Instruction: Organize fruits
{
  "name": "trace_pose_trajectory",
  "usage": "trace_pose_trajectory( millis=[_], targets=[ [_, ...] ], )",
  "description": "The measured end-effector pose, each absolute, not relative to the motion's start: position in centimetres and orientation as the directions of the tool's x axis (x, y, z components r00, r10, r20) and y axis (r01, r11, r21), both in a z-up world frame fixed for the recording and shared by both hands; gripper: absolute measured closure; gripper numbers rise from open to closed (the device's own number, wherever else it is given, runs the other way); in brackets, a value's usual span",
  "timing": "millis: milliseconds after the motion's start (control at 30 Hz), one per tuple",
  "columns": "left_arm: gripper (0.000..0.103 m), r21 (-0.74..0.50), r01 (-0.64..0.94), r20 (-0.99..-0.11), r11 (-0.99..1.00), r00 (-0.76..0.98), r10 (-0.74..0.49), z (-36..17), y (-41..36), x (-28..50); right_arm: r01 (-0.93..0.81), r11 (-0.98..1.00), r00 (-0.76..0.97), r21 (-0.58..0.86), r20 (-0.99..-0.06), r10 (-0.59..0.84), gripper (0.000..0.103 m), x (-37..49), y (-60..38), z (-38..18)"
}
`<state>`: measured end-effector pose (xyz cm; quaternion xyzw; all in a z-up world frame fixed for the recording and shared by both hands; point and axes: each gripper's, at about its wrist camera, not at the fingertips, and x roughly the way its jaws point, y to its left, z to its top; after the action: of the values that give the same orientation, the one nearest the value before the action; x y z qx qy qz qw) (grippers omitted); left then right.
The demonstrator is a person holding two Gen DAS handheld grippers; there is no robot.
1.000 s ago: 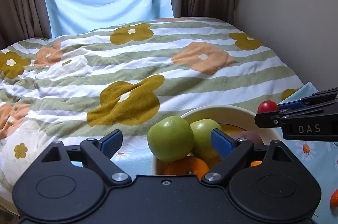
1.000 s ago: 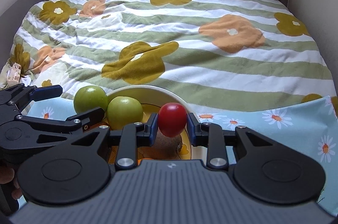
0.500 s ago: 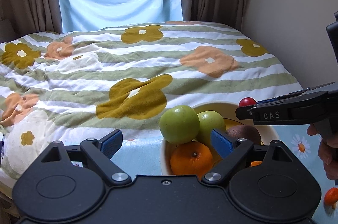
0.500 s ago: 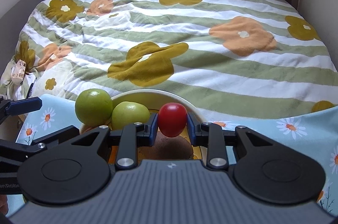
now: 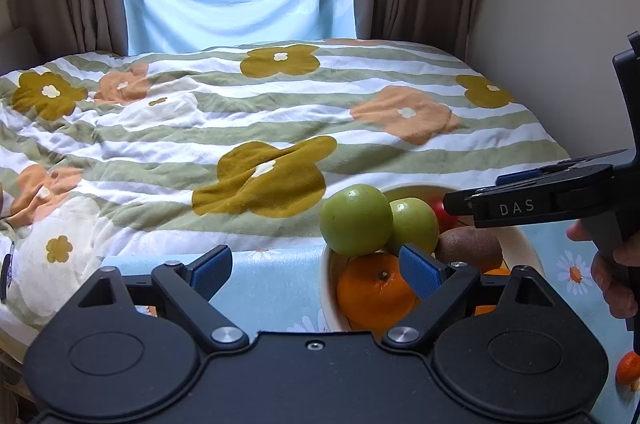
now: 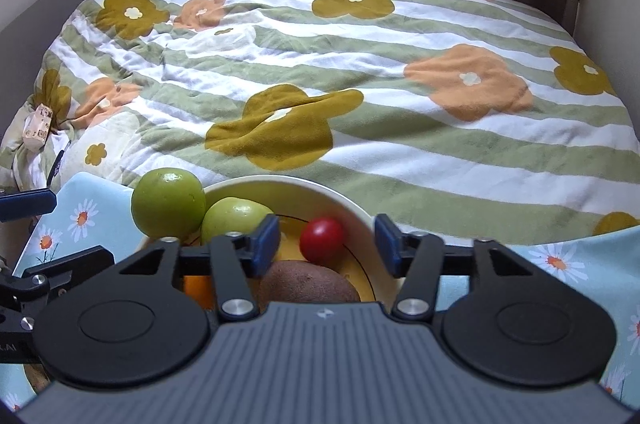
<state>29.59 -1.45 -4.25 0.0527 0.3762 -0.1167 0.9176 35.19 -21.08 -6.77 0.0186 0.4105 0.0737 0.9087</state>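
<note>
Tomato (image 6: pixel 322 239) now free in bowl (image 6: pixel 352 207), centre frame; right claw (image 6: pixel 327 244), clamped on it 0.5 s ago, spread apart. Left claw (image 5: pixel 316 266) apart, empty. Drop done; next fruit pending.

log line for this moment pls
phase: release | right gripper: open, over bowl | red fruit: in bowl, free of fingers | left gripper: open, empty
</note>
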Motion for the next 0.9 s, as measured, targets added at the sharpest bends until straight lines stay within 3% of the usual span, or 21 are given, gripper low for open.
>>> trace_pose_trajectory(
  millis=[33,67,433,900],
  targets=[
    [0.01,0.007,0.256,-0.703,0.967,0.689,-0.177,-4.2,-1.4,29.5,-0.108,0.991,0.666,0.084,-0.733,0.134,0.002,34.9,-21.2,-6.5],
    [0.01,0.006,0.257,-0.703,0.967,0.688,-0.178,-4.2,-1.3,29.4,-0.102,0.991,0.677,0.084,-0.725,0.131,0.0,34.6,-21.3,-6.4],
    [0.01,0.018,0.248,-0.664,0.969,0.727,-0.174,-1.5,-1.3,27.2,-0.023,0.996,0.699,0.09,-0.711,0.081,0.0,31.8,-23.2,-3.5],
    [0.01,0.002,0.175,-0.583,0.985,0.8,-0.141,2.7,-1.0,18.8,-0.026,0.999,0.76,0.042,-0.648,0.047,0.0,21.5,-25.9,2.4]
  ],
)
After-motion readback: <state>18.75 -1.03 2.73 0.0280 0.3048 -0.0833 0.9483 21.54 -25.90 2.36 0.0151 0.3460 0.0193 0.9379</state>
